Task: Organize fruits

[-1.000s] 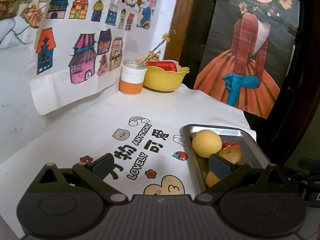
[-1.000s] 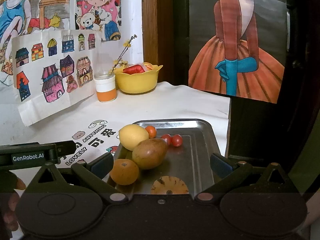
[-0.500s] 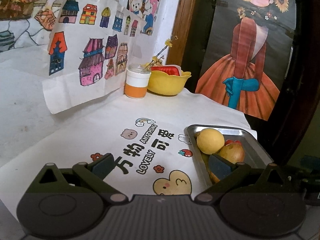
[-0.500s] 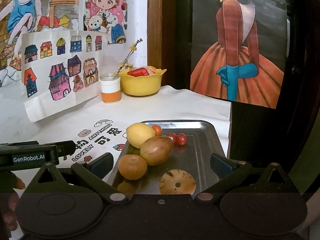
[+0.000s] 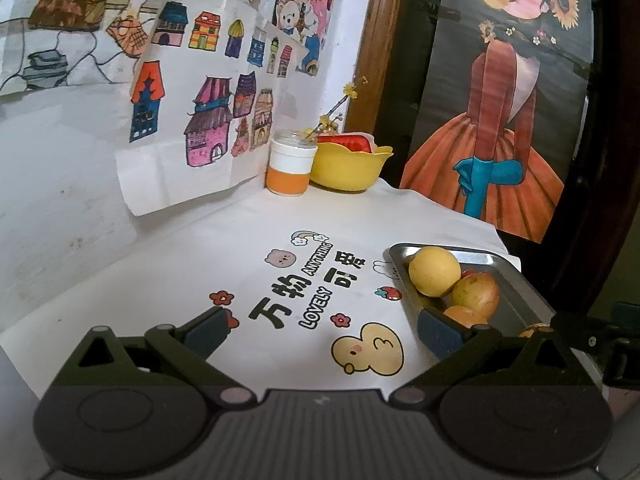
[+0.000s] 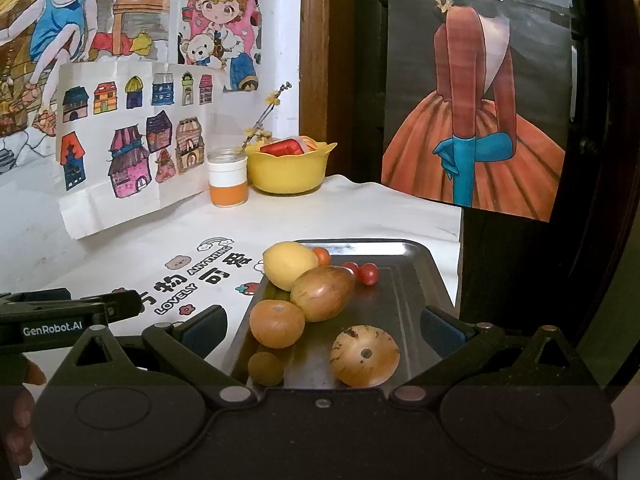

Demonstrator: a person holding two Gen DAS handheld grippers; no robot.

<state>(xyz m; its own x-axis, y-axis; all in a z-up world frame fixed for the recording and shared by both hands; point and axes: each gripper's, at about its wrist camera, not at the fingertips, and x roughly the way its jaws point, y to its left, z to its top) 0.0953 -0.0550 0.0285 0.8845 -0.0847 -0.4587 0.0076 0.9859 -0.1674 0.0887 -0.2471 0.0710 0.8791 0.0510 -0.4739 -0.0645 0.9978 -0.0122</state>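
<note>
Your left hand-held gripper [image 5: 322, 330] and right hand-held gripper [image 6: 324, 330] both gape wide, empty; the fruits [image 6: 322, 293] lie in the metal tray [image 6: 412, 280] on the bench [image 5: 224, 256]

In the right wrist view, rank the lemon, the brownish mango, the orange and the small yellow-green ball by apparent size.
1. brownish mango
2. lemon and orange: look alike, and the orange sits nearer the camera, so unranked
3. small yellow-green ball, smallest despite being nearest

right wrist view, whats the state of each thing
left gripper: open, empty
right gripper: open, empty
tray: holds loose fruit
lemon: touching mango
jar: upright, no lid
bowl: upright, filled
</note>
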